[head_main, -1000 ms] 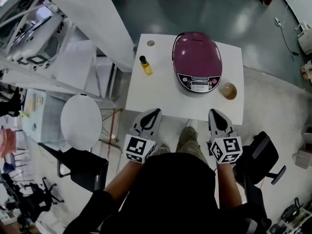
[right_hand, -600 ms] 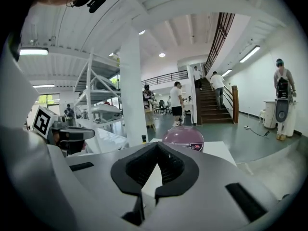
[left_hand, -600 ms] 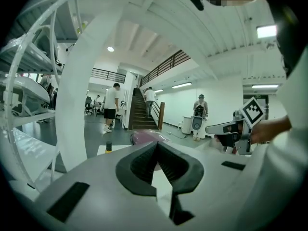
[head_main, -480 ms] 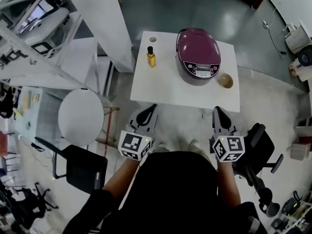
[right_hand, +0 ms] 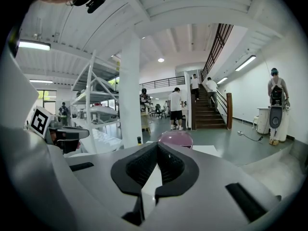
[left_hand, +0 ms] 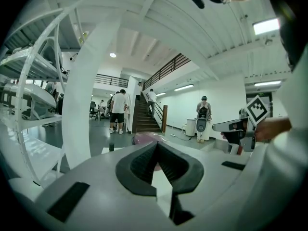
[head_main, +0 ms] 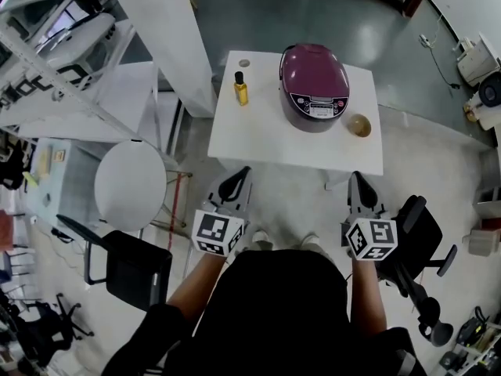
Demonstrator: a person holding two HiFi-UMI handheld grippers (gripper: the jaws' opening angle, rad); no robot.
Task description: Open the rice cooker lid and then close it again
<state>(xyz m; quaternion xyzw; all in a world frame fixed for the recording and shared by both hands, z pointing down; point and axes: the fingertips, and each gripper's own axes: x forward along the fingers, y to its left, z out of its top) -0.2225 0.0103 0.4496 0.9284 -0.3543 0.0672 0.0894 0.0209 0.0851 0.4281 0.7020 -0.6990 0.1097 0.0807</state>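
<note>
The maroon rice cooker stands with its lid down at the back right of the white table. In the left gripper view the cooker peeks out as a pink dome just over the jaws, and in the right gripper view the cooker does the same. My left gripper is shut and empty, held short of the table's front edge. My right gripper is shut and empty too, also clear of the table. Each gripper points toward the table from the near side.
A small amber bottle and a little round disc sit left of the cooker, a tan bowl to its right. A round white stool, black chairs, a white pillar and shelving flank the table.
Both grippers have drawn back from the table's front edge toward my body, and the table with the cooker now lies farther off. The jaws stay shut.
</note>
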